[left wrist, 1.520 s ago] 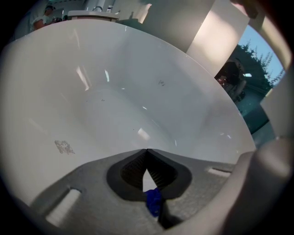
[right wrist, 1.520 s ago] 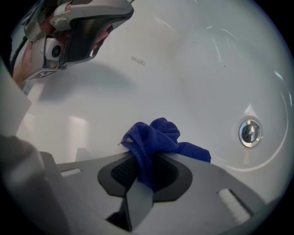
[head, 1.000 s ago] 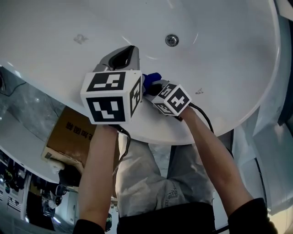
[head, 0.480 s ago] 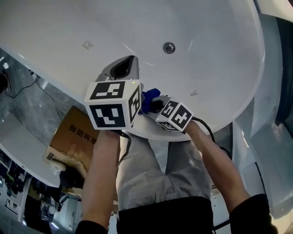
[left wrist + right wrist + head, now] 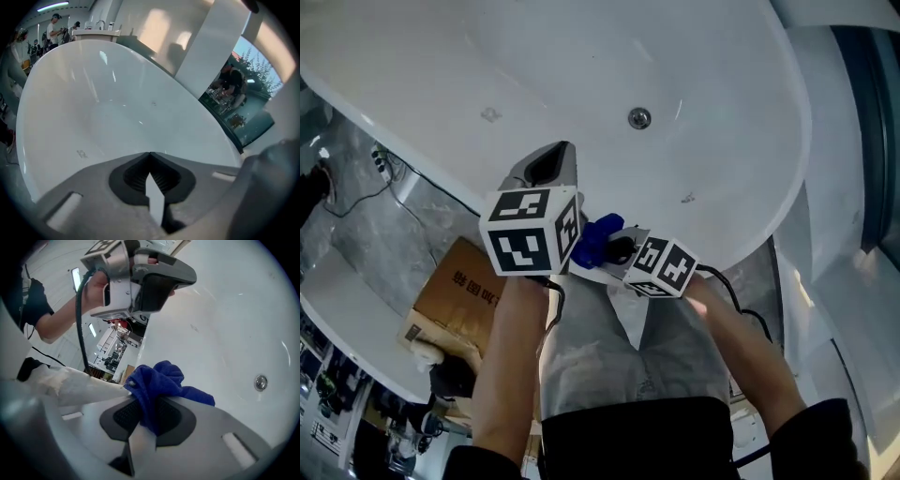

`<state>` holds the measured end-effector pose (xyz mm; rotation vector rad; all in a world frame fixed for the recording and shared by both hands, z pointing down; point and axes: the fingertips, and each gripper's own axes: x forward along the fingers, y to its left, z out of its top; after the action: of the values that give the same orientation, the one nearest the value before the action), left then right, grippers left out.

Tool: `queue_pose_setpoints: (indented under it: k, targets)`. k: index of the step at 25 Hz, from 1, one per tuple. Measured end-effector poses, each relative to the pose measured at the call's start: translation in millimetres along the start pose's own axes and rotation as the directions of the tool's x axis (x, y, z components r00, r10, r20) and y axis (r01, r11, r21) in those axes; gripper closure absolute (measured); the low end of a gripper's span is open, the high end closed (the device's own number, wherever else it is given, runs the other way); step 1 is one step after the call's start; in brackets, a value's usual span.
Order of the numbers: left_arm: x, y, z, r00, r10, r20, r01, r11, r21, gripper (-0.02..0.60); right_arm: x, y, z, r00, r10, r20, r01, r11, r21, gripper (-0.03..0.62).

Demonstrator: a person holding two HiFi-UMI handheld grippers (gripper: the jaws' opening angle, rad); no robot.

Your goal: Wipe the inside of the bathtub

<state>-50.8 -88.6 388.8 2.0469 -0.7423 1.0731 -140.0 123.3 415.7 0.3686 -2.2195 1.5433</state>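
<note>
The white oval bathtub (image 5: 525,84) fills the upper head view, its chrome drain (image 5: 638,117) near the middle. My right gripper (image 5: 614,246) is shut on a bunched blue cloth (image 5: 597,238), held just over the tub's near rim. In the right gripper view the blue cloth (image 5: 159,385) is pinched between the jaws, with the drain (image 5: 260,382) beyond. My left gripper (image 5: 551,164) hangs over the tub's near wall, shut and empty. In the left gripper view the left gripper (image 5: 150,155) has its jaw tips meeting over the bathtub (image 5: 84,112).
A cardboard box (image 5: 457,291) and a white ledge (image 5: 337,309) lie on the grey floor at lower left. A window (image 5: 239,98) stands beyond the tub's far side, and people (image 5: 54,28) stand at the far end of the room.
Both grippers have drawn back toward the tub's near rim, and the tub has shifted up and left in the head view. The blue cloth stays clamped in the right gripper.
</note>
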Motion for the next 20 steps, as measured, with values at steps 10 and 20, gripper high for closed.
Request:
queue_pose_setpoints:
  k: [10,20]
  targets:
    - [-5.9,-15.7,-5.5,0.999,-0.013,-0.047,0.017,0.996,0.086,0.577,-13.0,25.4,-0.6,1.000,0.003,-0.012,-0.004,0.998,-0.061,0.520]
    - [9.9,-16.8,-9.8,0.999,-0.003,-0.044,0.006,0.997,0.079,0.577,-39.2,-5.0,21.2,0.995,-0.090,0.053,0.097,0.983,-0.157,0.517]
